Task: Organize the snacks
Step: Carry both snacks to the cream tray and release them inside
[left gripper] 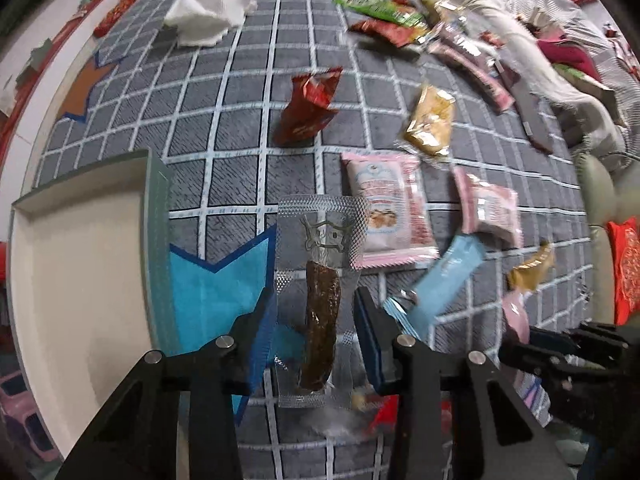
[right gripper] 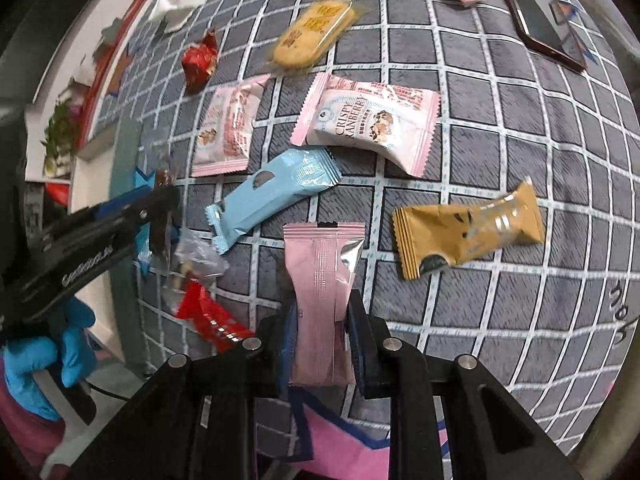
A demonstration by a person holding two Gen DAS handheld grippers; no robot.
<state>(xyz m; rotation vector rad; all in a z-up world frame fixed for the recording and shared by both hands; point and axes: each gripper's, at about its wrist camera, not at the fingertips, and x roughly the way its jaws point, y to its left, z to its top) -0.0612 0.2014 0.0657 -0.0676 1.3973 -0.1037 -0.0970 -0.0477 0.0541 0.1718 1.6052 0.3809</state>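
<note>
The left tongs (left gripper: 316,320) are clamped on a clear sausage packet (left gripper: 320,280), gripping it across its lower half. The packet's long axis runs straight ahead along the fingers, its embossed end with a printed cartoon pointing away from the camera and the dark sausage stick lying lengthwise inside. It hangs just above the grey checked mat (left gripper: 240,120), with the white tray (left gripper: 80,280) close on its left.

The right tongs (right gripper: 322,320) are clamped on a pink wrapper (right gripper: 324,280), holding it across its middle. This packet also lies lengthwise along the fingers, its crimped end pointing away from the camera. In the right wrist view, the left tongs (right gripper: 160,208) appear to the left of the pink wrapper, held by a hand in a blue glove (right gripper: 44,356).

Taking the pink wrapper as landmark: beyond it and a little left lies a light blue bar (right gripper: 272,196), its long axis slanting up to the right. To the right lies a tan packet (right gripper: 468,232), lengthwise left to right. Farther beyond are two pink and white cranberry packets (right gripper: 372,120), then a yellow biscuit (right gripper: 316,32) and a crumpled red wrapper (right gripper: 200,60). A red packet (right gripper: 212,316) lies just left of it, near the tray's edge
</note>
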